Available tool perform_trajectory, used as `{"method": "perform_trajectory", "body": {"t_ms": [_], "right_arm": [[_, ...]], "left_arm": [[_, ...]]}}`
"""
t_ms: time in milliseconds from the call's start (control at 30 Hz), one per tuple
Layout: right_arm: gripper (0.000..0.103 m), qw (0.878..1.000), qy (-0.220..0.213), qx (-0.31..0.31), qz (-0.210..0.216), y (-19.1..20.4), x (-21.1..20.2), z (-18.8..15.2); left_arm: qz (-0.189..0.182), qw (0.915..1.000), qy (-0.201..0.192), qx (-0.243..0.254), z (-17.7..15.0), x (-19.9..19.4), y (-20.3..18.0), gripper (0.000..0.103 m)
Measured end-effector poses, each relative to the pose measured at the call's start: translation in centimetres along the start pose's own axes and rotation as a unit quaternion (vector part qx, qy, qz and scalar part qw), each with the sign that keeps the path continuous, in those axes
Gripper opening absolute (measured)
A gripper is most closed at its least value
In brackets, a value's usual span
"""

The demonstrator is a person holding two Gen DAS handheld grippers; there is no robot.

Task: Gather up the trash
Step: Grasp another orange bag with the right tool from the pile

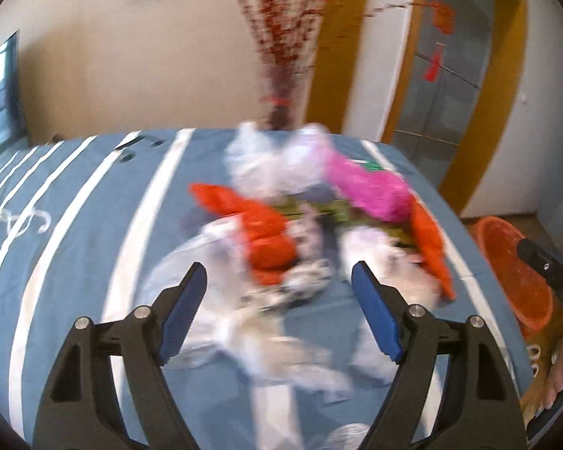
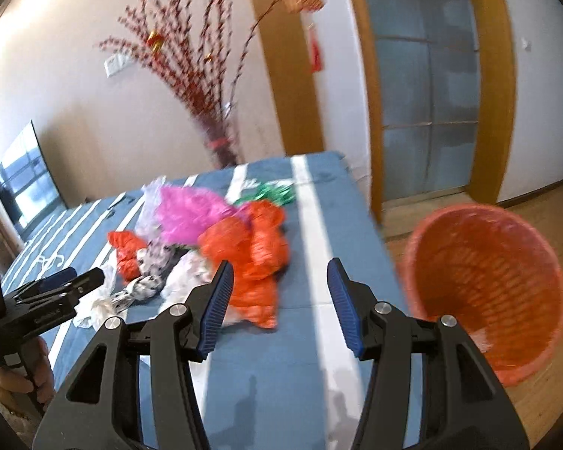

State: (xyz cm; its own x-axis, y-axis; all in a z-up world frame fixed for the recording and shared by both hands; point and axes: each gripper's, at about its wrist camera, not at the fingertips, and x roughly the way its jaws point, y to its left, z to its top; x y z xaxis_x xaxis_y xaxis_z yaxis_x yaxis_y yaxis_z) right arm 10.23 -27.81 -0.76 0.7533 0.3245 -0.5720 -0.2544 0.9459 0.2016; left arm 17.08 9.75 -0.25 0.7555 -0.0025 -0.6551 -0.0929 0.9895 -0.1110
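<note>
Left wrist view: left gripper (image 1: 279,275) spread wide, nothing held, the trash pile (image 1: 304,225) on the blue striped surface (image 1: 94,225) just beyond its fingers. Right wrist view: right gripper (image 2: 279,272) open, empty, orange bag (image 2: 257,258) just ahead; orange basket (image 2: 488,285) at right.

Blue cloth (image 2: 266,375) with white stripes, orange basket (image 2: 488,285), pink bag (image 2: 187,213), orange bags (image 2: 255,255) (crumpled), blue-padded tongs (image 2: 277,292)

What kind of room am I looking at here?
Most likely a room in someone's home, perhaps a living room. A dark screen leans by the wall, tall red-berry branches stand as decoration, and a door with a wooden frame leads off. A striped blue cloth covers the surface holding the trash.
</note>
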Motion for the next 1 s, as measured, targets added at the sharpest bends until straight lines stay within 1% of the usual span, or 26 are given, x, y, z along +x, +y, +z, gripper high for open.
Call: {"method": "perform_trajectory", "body": {"t_ms": [67,200,367,467,500,533,600,633,867,1000], "right_arm": [[0.051,1.0,0.012,0.0,0.004,0.9,1.5,0.1],[0.039,0.999,0.038,0.008,-0.013,1.8,5.5,1.1],[0.039,0.997,0.067,0.043,-0.024,0.6,9.7,2.1],[0.039,0.994,0.097,0.04,-0.039,0.3,12.0,1.8],[0.038,0.993,0.105,0.037,-0.042,0.3,12.6,1.6],[0.034,0.992,0.11,0.033,-0.044,0.3,13.0,1.2],[0.025,0.994,0.1,0.027,-0.045,0.3,12.4,0.9],[0.024,0.994,0.095,0.03,-0.045,0.1,11.9,0.9],[0.023,0.997,0.045,0.048,-0.047,-2.0,6.9,0.6],[0.023,0.997,0.033,0.042,-0.052,-2.8,4.8,0.6]], "left_arm": [[0.007,0.9999,0.003,-0.012,-0.2,0.2,1.2,0.078],[0.018,0.9996,0.008,-0.022,-0.9,0.2,2.9,0.078],[0.023,0.9994,0.009,-0.024,-1.1,0.3,3.9,0.078],[0.02,0.9994,0.01,-0.027,-1.1,0.6,4.4,0.078],[0.019,0.9994,0.012,-0.027,-1.2,0.7,4.5,0.078],[0.02,0.9993,0.013,-0.028,-1.2,0.8,4.6,0.078],[0.018,0.9993,0.016,-0.029,-1.3,0.9,4.9,0.078],[0.018,0.9993,0.017,-0.029,-1.4,0.9,4.9,0.078],[0.016,0.9994,0.021,-0.024,-2.1,0.6,4.4,0.078],[0.019,0.9994,0.026,-0.012,-2.6,0.6,3.2,0.078]]}}
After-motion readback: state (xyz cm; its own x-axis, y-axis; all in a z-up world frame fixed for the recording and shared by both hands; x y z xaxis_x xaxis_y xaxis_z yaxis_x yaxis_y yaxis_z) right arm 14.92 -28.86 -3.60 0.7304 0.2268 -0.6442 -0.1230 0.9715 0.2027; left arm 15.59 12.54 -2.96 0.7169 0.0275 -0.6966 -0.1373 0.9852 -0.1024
